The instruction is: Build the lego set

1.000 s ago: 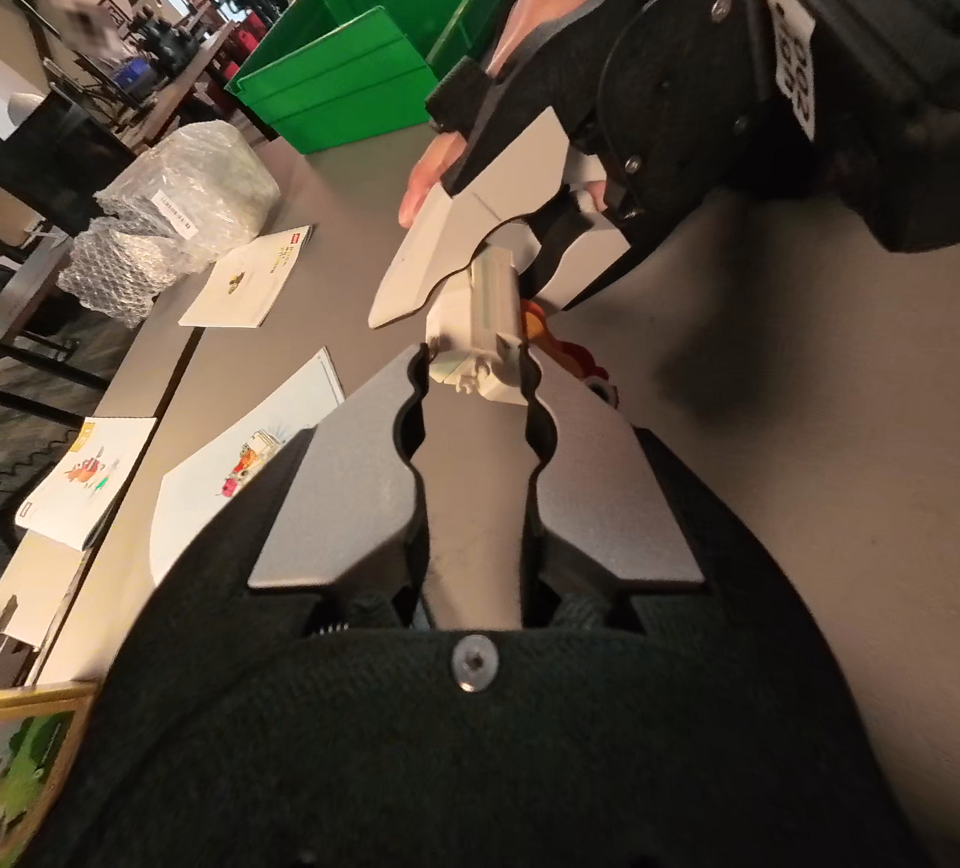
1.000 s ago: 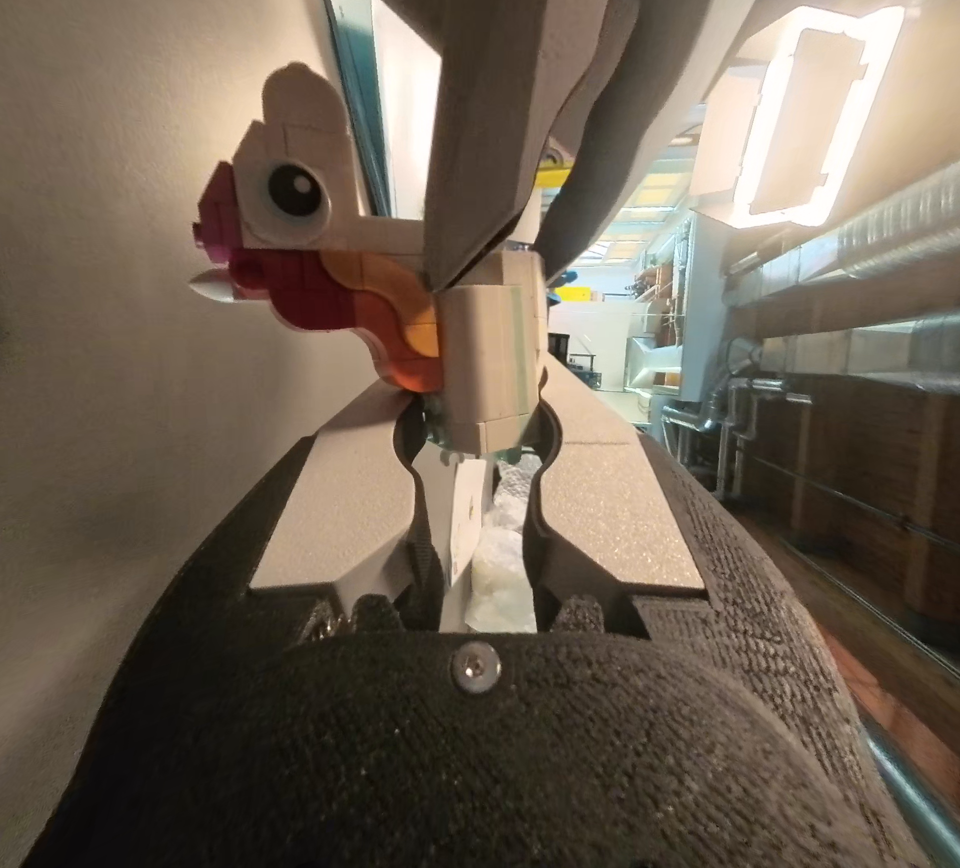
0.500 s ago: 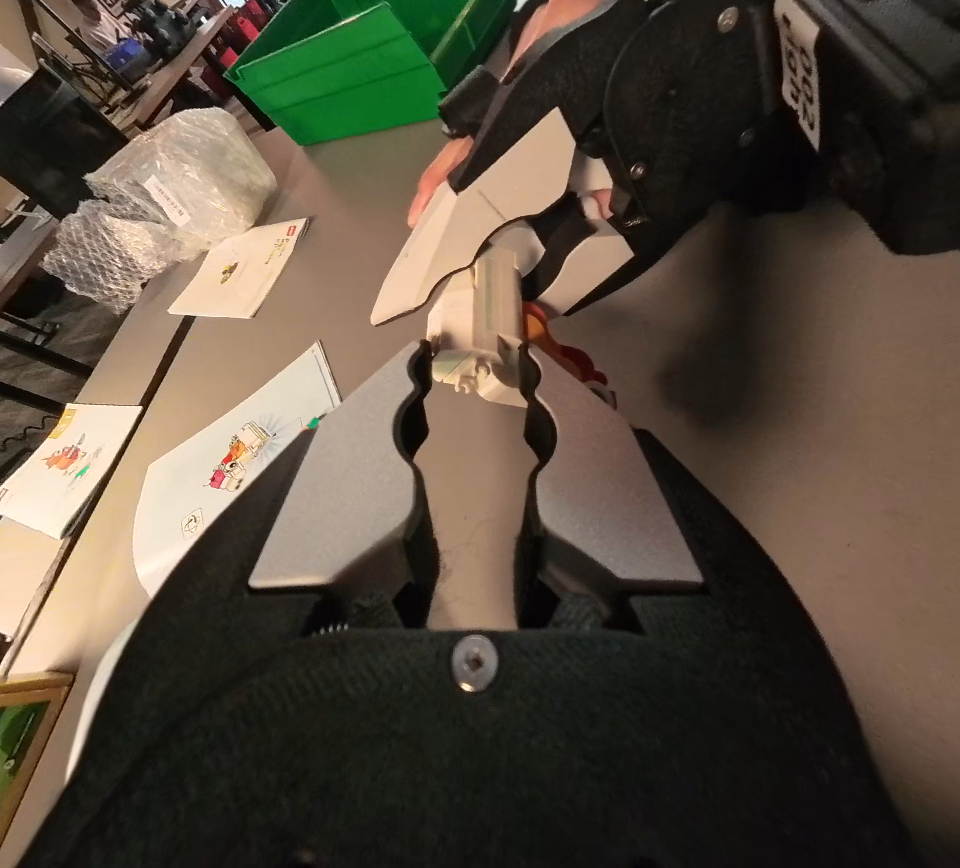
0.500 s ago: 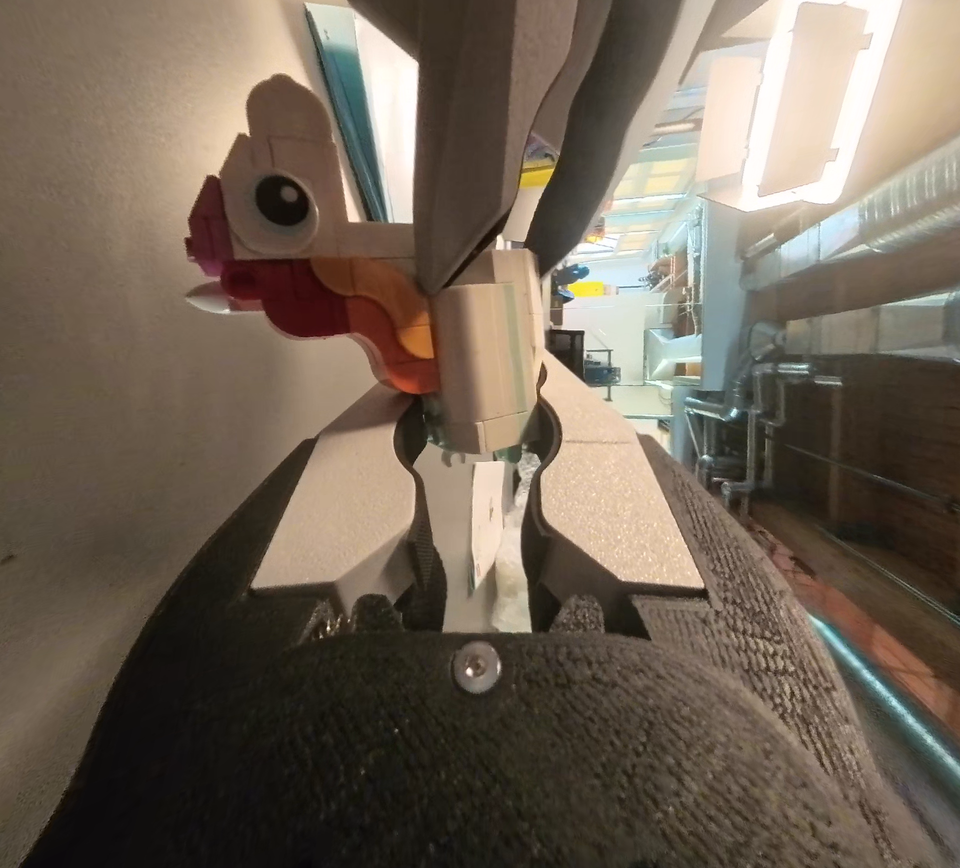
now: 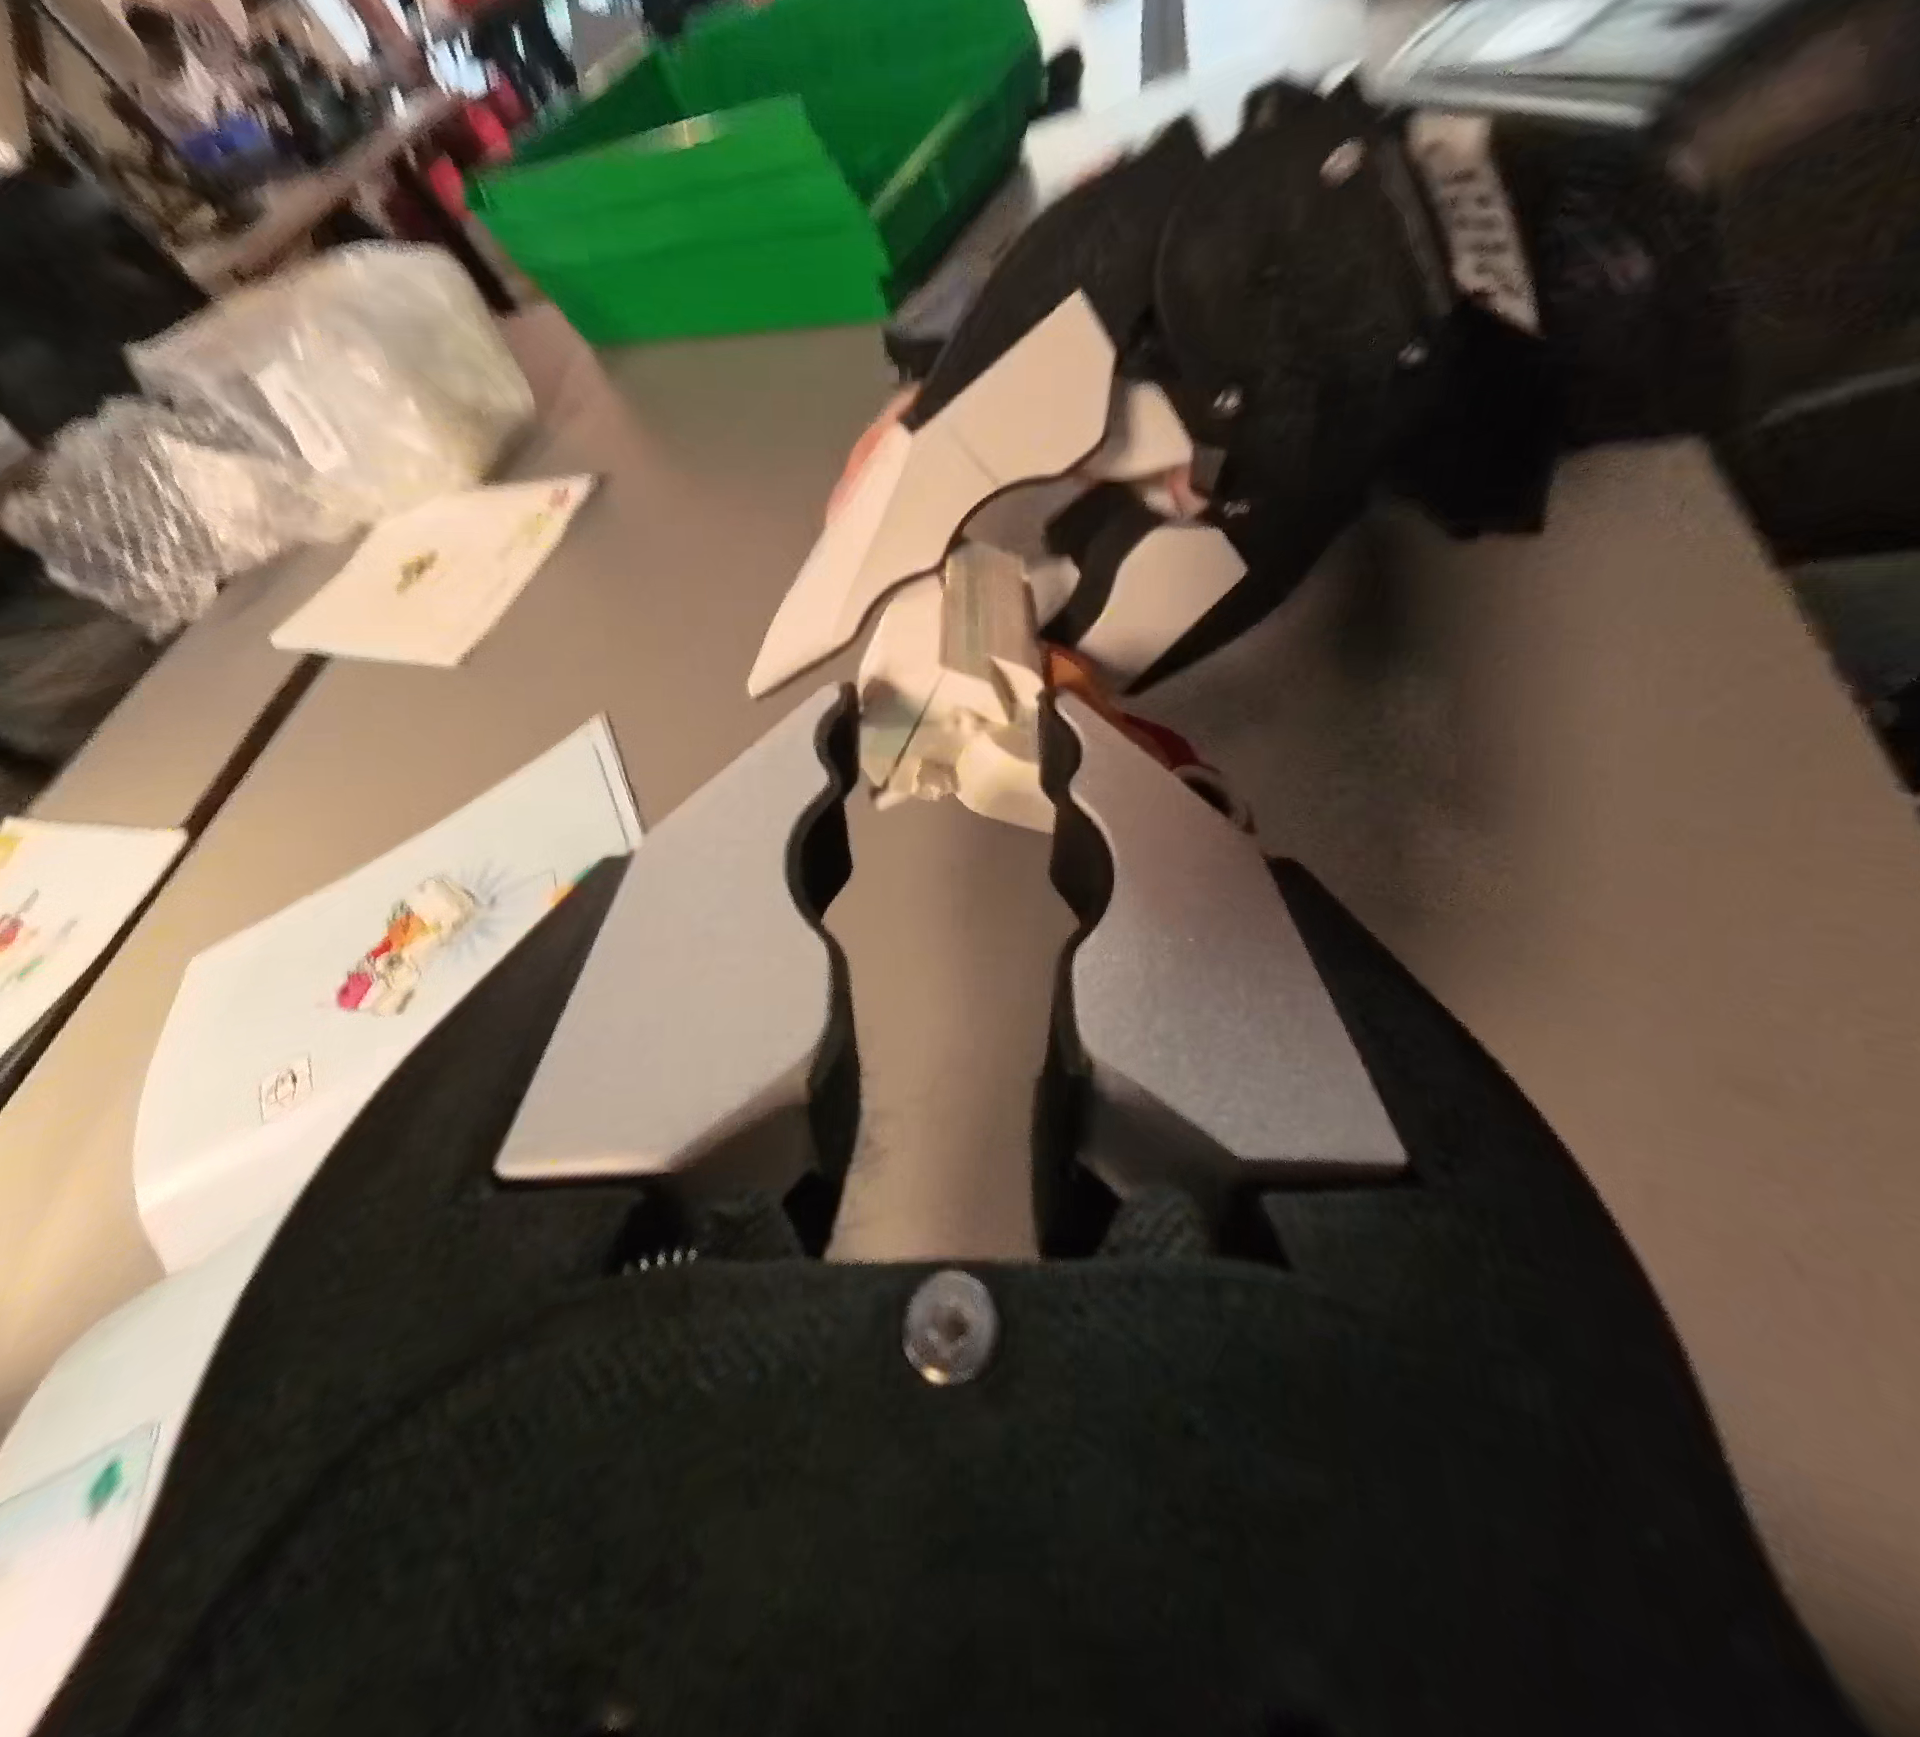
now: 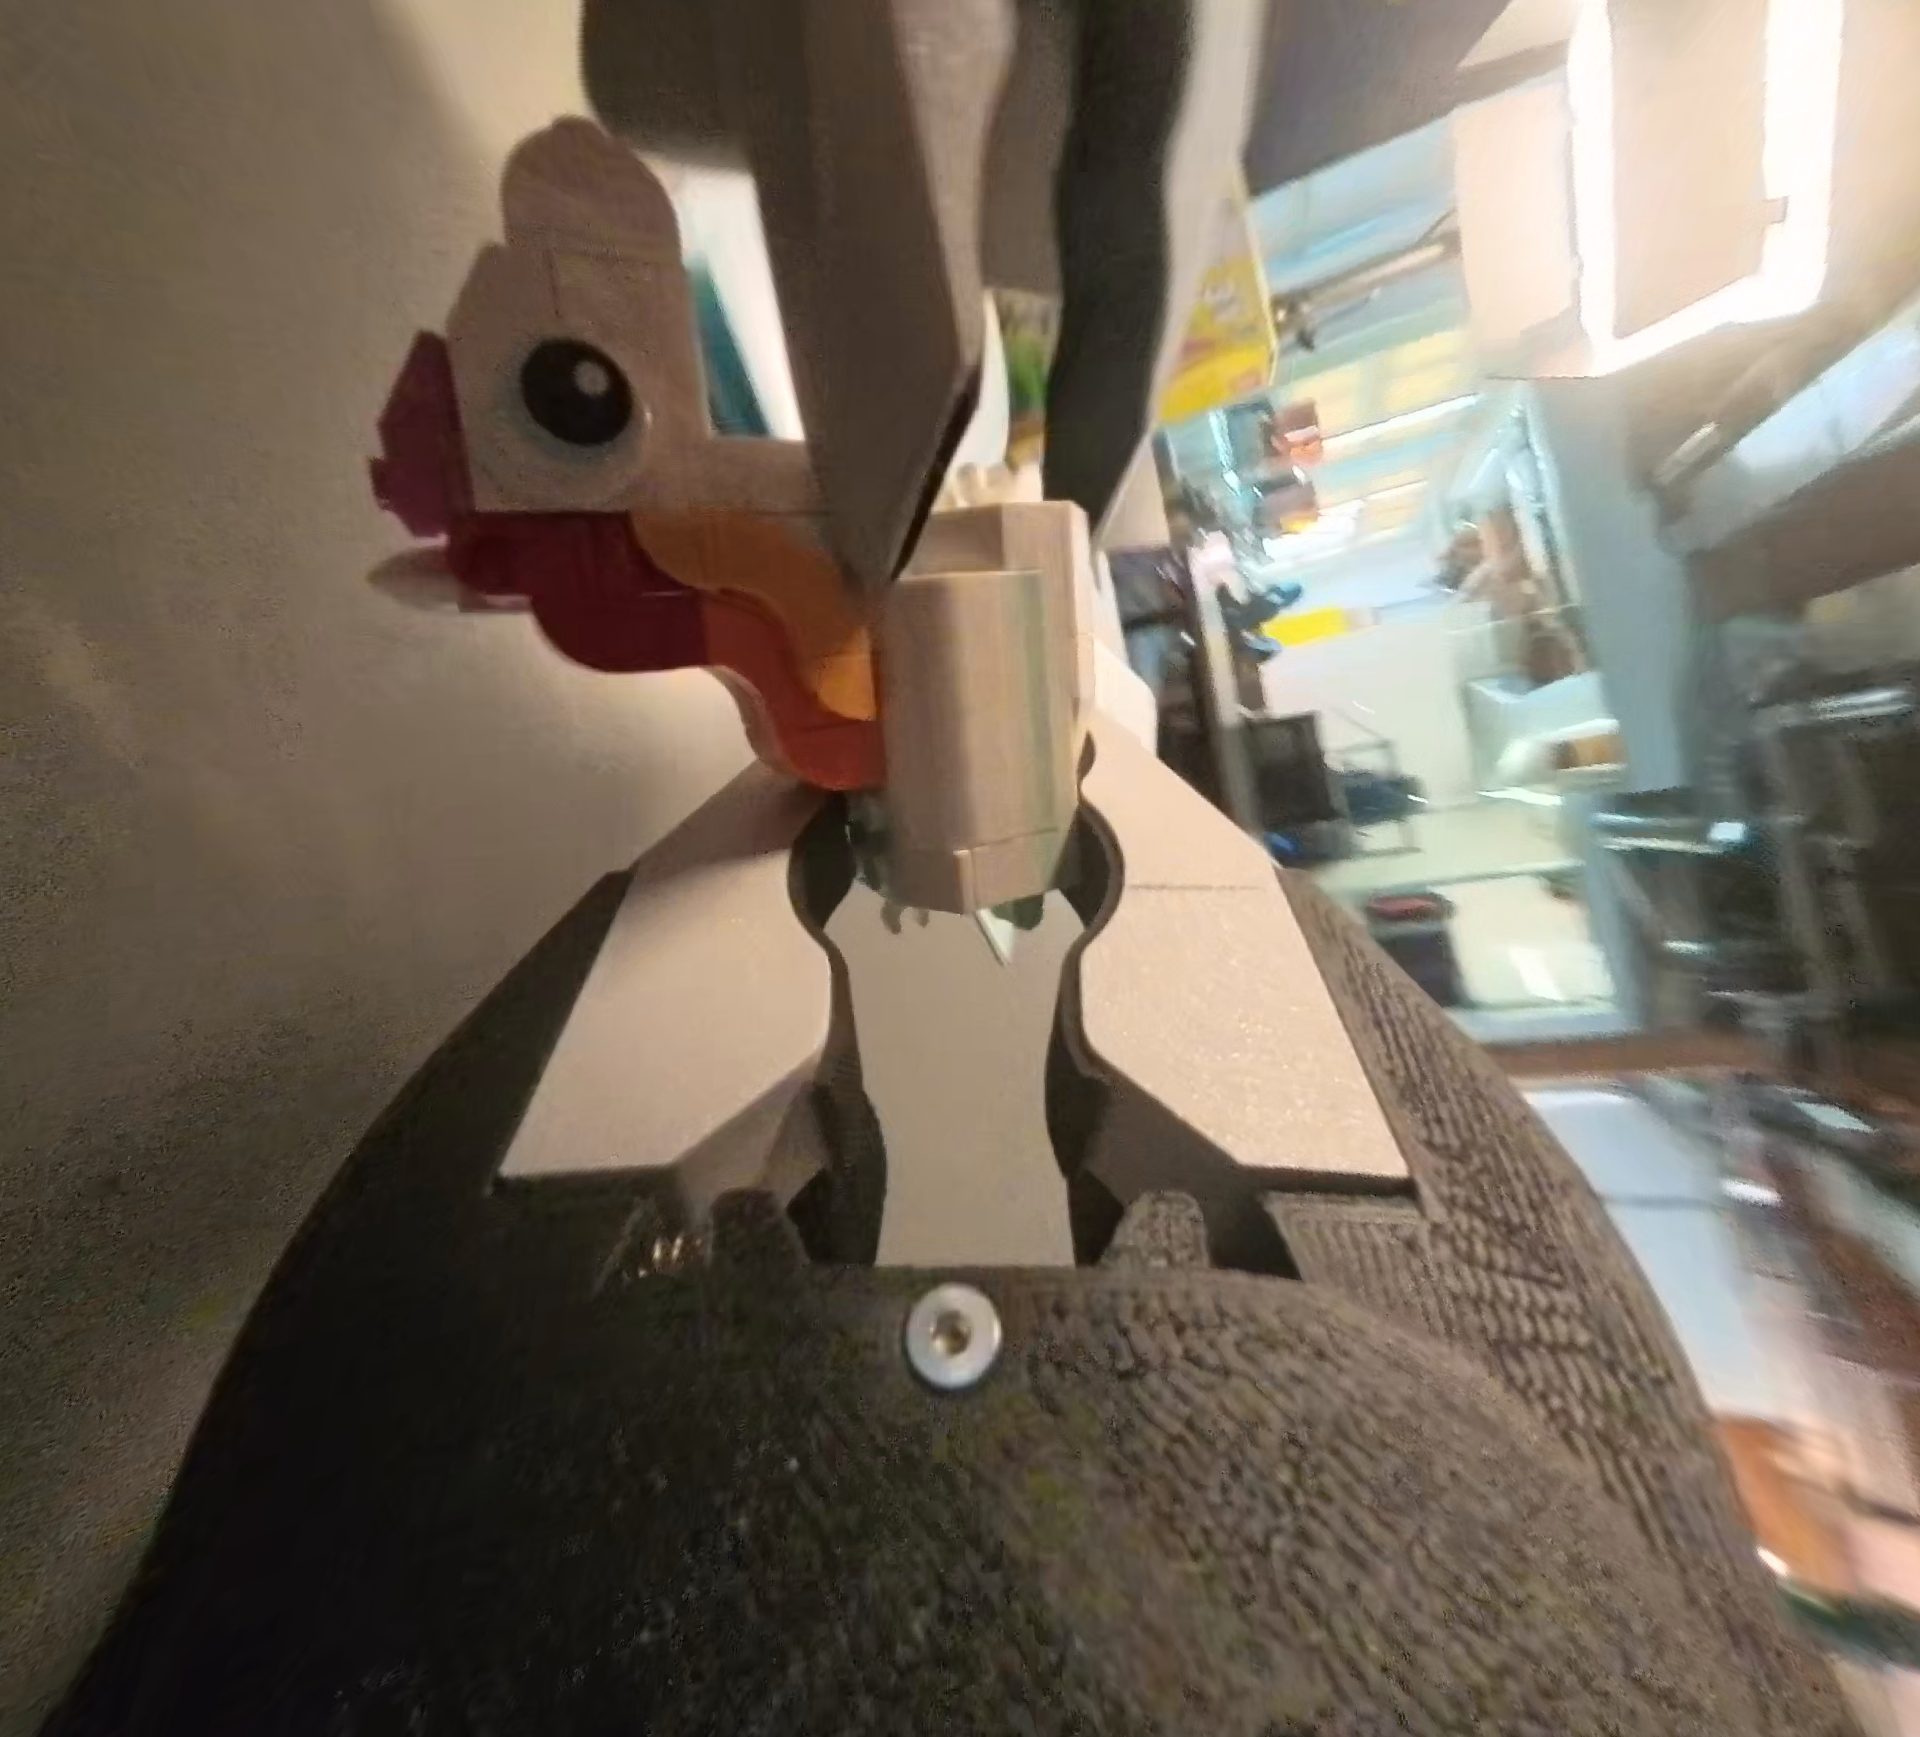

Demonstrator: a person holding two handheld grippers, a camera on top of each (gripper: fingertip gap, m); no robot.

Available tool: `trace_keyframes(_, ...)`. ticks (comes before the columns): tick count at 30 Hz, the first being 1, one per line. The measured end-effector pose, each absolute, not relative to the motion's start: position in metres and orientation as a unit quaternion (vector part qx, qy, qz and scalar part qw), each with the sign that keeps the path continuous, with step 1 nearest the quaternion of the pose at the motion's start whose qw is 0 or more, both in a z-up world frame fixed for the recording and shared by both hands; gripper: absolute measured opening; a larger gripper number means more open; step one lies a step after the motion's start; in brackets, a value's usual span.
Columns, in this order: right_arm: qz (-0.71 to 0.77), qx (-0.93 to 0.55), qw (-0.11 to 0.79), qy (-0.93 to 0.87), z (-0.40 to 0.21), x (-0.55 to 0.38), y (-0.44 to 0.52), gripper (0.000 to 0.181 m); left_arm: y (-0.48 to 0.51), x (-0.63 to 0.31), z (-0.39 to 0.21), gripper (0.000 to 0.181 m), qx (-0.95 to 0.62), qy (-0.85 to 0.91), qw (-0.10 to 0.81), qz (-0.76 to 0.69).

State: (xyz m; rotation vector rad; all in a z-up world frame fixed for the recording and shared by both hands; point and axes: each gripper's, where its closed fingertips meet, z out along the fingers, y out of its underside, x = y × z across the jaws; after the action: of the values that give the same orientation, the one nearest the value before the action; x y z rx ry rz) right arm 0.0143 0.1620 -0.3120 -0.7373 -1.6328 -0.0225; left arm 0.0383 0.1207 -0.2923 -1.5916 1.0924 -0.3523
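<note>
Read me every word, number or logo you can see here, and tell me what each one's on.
Nothing is readable: both views are motion-blurred.
Sticker on the far black housing: dark marks, blurred.
Bag label: blurred.
Far booklet: print too small.
Near booklet: pictures and a small mark, too blurred.
Yellow sign: blurred.
Lego bird: no writing shows.

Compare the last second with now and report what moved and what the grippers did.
Both grippers swung together with the lego model; the background shifted and blurred. The model's head sits a little farther right in the right wrist view. Unchanged: left gripper and right gripper stay shut on it.
</note>
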Motion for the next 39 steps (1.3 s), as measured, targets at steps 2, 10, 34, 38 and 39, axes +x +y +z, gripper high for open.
trace_keyframes(2, 0.115, -0.339, 0.624, -0.694, -0.301, 0.011, 0.145, 0.036, 0.113, 0.039, -0.269, 0.041, -0.635, 0.447, 0.598, -0.195)
trace_keyframes(10, 0.424, -0.334, 0.564, -0.625, -0.273, 0.018, 0.106, 0.035, 0.091, 0.036, -0.246, 0.047, -0.561, 0.415, 0.631, -0.338)
trace_keyframes(34, 0.453, -0.336, 0.511, -0.649, -0.286, 0.009, 0.085, 0.035, 0.080, 0.063, -0.247, 0.025, -0.542, 0.438, 0.661, -0.278)
trace_keyframes(38, 0.502, -0.349, 0.517, -0.599, -0.270, 0.014, 0.095, 0.036, 0.086, 0.051, -0.240, 0.032, -0.528, 0.411, 0.704, -0.239)
trace_keyframes(39, 0.525, -0.357, 0.511, -0.580, -0.265, 0.017, 0.099, 0.035, 0.090, 0.046, -0.238, 0.044, -0.527, 0.399, 0.715, -0.228)
